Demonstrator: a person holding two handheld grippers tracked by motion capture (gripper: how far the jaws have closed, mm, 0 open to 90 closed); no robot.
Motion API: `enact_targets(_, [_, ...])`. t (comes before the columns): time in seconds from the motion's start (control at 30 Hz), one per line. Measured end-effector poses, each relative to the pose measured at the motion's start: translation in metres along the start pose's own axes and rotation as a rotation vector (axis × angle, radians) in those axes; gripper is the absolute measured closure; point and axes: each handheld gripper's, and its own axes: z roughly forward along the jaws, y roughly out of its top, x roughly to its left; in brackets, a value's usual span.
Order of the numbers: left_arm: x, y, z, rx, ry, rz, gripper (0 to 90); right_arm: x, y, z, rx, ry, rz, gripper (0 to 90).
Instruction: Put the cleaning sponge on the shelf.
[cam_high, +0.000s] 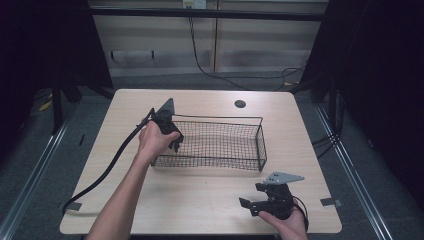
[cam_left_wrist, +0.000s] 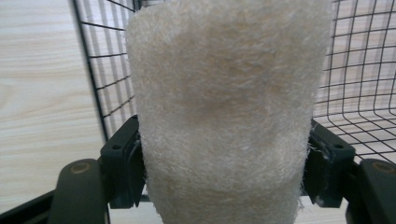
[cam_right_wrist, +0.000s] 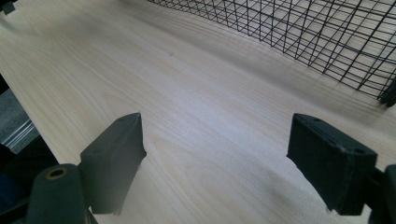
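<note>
left gripper (cam_high: 175, 140) clamped on a fuzzy cream roll (cam_left_wrist: 219, 112), long axis along the jaws, over wire basket (cam_high: 260, 145), right gripper (cam_high: 252, 200) jaws apart

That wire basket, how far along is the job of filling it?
Done: the left hand-held gripper is shut on a cream fibrous pad and has it at the wire basket, at its left end. In hand: lowering it in. Left: letting go. The right hand-held gripper waits open above the table.
</note>
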Motion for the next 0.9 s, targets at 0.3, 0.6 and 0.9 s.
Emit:
enact_targets(0.3, [0.0,0.002,0.006,0.001,0.018,0.0,28.3,0.0,0.0,0.0,0.0,0.001,0.001,18.4])
enact_targets(0.6, [-0.004,0.005,0.015,0.004,0.038,-0.018,28.3,0.0,0.0,0.0,-0.001,0.004,0.002,18.3])
enact_targets(0.9, [-0.003,0.005,0.02,0.018,0.035,-0.008,28.2,0.0,0.0,0.0,-0.003,0.006,0.001,18.4])
